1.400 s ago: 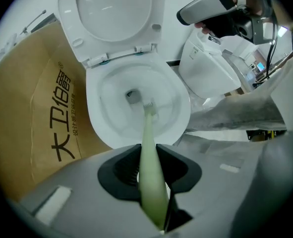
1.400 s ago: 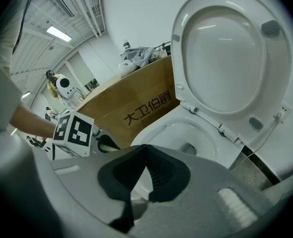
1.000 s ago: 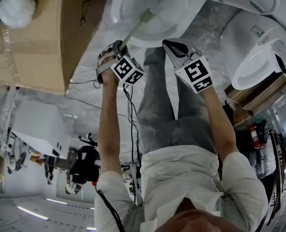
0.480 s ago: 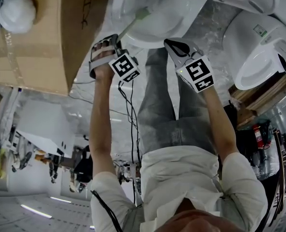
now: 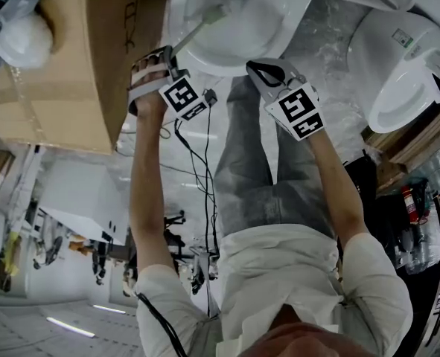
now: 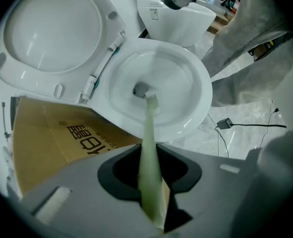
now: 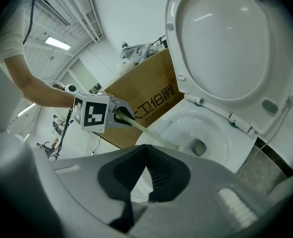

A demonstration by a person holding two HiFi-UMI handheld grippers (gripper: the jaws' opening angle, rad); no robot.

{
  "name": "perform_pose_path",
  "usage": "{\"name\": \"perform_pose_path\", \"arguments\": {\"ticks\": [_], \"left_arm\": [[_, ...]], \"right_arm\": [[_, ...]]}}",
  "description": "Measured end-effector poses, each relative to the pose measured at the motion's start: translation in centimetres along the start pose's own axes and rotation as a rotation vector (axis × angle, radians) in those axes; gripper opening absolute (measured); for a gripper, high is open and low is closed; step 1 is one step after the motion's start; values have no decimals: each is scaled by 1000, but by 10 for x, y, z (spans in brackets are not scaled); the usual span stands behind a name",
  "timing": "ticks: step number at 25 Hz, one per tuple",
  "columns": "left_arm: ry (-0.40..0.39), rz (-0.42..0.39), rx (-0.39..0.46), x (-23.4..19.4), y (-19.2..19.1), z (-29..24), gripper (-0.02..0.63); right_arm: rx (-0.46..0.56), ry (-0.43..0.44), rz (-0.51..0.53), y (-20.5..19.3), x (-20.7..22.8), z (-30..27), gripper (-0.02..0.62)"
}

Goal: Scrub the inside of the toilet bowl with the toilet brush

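Observation:
A white toilet bowl [image 5: 205, 56] stands open, its lid [image 6: 49, 29] raised. My left gripper [image 5: 167, 56] is shut on the pale green toilet brush [image 6: 149, 148] by its handle. The brush head [image 6: 151, 101] lies low inside the bowl [image 6: 198, 110], right beside the drain hole [image 6: 140, 89]. In the right gripper view the brush [image 7: 148, 131] slants from the left gripper [image 7: 115, 114] down into the bowl [image 7: 213, 135]. My right gripper [image 5: 261, 68] hangs just in front of the bowl's rim, shut with nothing in it; its jaws [image 7: 146, 148] meet at the tips.
A big cardboard box [image 5: 71, 58] stands tight against the bowl's left side. A second white toilet [image 5: 402, 73] is at the right. Cables [image 5: 205, 132] and a black adapter [image 6: 224, 124] lie on the plastic-sheeted floor. The person's grey trouser legs [image 5: 249, 147] are in front of the bowl.
My left gripper has swung left toward the box with the brush handle, and the brush head has shifted inside the bowl. The right gripper has barely moved.

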State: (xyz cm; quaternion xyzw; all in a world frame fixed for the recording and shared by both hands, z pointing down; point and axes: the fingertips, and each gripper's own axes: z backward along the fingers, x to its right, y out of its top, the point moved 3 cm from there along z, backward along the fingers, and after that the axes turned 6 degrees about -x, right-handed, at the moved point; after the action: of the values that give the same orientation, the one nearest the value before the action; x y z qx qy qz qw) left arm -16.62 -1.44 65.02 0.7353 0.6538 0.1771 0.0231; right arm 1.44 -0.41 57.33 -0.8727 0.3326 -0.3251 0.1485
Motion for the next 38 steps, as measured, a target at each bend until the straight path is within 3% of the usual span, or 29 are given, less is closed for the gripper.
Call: {"name": "perform_pose_path", "arguments": {"ticks": [17,20,23,29,38], "left_arm": [[85,-64,-33,-60,-3,-15,111],[88,-42,-29,-70,1,-16,110],[60,49,-22,-77,4,-12,112],[-71,318,3,-87,14,-6,112],[-174,561,24,-110,49,0,110]], "right_arm": [[23,8,-20,11,0,-3,3],[25,3,-25,12,2,-3,3],[29,3,-26,13,2,-1,3],[28,8,-26,15,3,-1,3],[16,17,-15,14,3,-1,3]]}}
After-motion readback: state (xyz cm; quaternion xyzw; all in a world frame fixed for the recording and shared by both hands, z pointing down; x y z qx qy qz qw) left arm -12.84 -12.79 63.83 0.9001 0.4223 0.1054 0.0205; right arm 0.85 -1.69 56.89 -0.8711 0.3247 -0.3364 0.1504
